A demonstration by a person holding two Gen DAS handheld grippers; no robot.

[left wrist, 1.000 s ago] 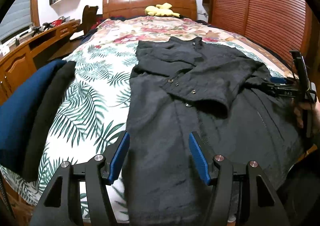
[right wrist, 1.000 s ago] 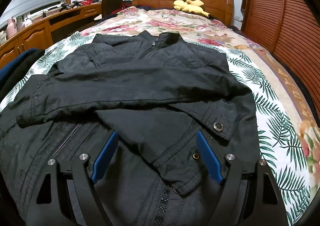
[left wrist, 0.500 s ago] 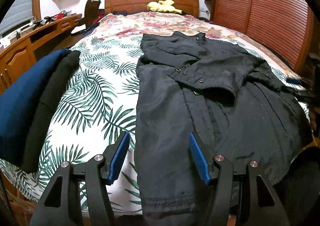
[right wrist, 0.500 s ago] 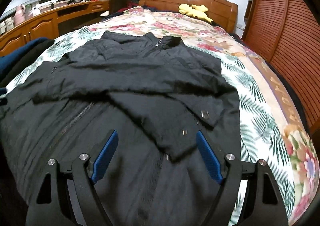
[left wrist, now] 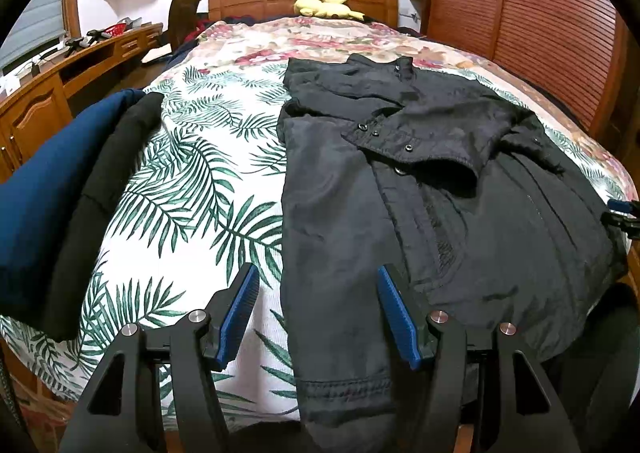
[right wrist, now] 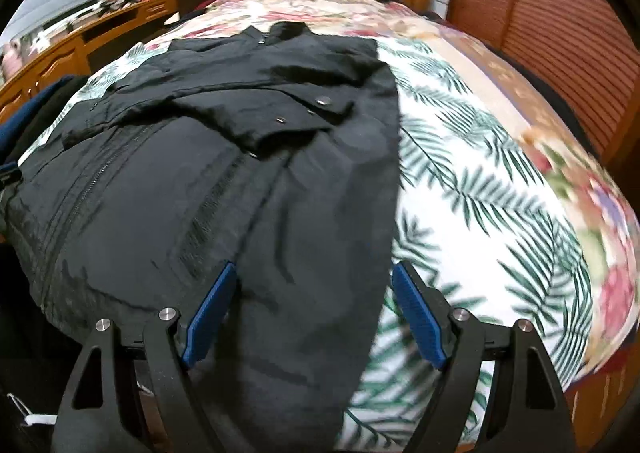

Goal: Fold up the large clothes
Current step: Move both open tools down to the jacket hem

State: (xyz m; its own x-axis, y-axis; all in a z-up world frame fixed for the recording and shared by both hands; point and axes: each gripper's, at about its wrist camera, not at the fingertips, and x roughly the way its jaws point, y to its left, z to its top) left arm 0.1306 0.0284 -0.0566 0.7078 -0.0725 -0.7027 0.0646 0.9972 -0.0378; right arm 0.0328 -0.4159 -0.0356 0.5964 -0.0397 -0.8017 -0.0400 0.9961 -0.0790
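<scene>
Hovering spread above the black jacket (left wrist: pixel 400 213) hem: left tongs (left wrist: pixel 318 309), right tongs (right wrist: pixel 312 309).

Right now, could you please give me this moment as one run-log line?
jacket: flat on bed, sleeves folded in | left claw: open, at hem corner | right claw: open, at hem corner

Black hand-held gripper (left wrist: pixel 318 311), blue pads (left wrist: pixel 240 309), seemingly ribbed.

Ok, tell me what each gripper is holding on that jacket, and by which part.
Nothing is held. The left gripper and right gripper are both open, jaws spread, over the bottom end of the black jacket without closing on it.
</scene>
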